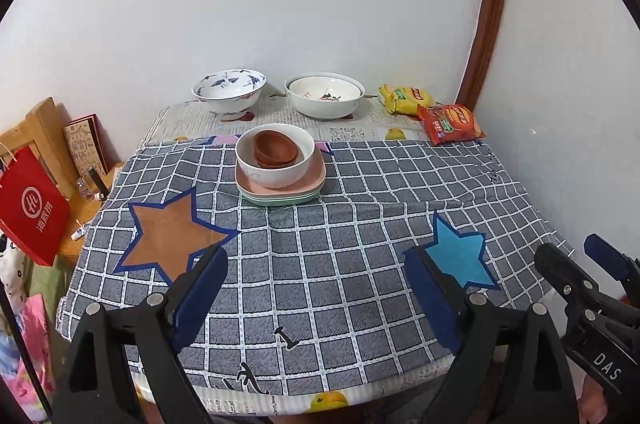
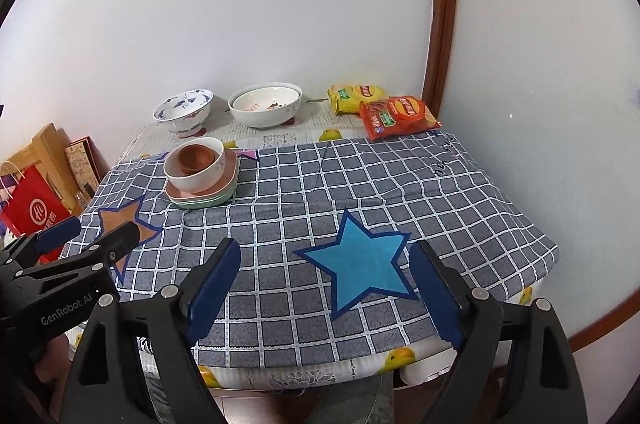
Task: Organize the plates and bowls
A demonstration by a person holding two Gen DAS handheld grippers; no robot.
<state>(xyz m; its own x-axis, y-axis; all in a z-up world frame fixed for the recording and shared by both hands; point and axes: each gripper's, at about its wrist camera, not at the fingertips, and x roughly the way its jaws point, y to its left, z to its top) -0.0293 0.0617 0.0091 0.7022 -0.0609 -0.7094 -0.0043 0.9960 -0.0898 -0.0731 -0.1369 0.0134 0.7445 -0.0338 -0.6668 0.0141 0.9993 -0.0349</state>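
Both the left gripper (image 1: pixel 316 268) and right gripper (image 2: pixel 324 264) hang wide and empty over the checked tabletop (image 1: pixel 360 191), the nested brown bowls (image 1: pixel 275 148) in the white ceramic bowl (image 1: pixel 276 155) on stacked pink-and-green plates (image 1: pixel 280 189) at twelve o'clock, a tall pile a careless nudge could topple.

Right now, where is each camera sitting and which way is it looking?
Left wrist: sits on the left gripper, looks down across the checked cloth to the wall; its open jaws show, with the right gripper at the picture's right.
Right wrist: sits on the right gripper, facing the same way; its open jaws show, with the left gripper at the picture's left.
Both see the stacked bowls and the blue star.
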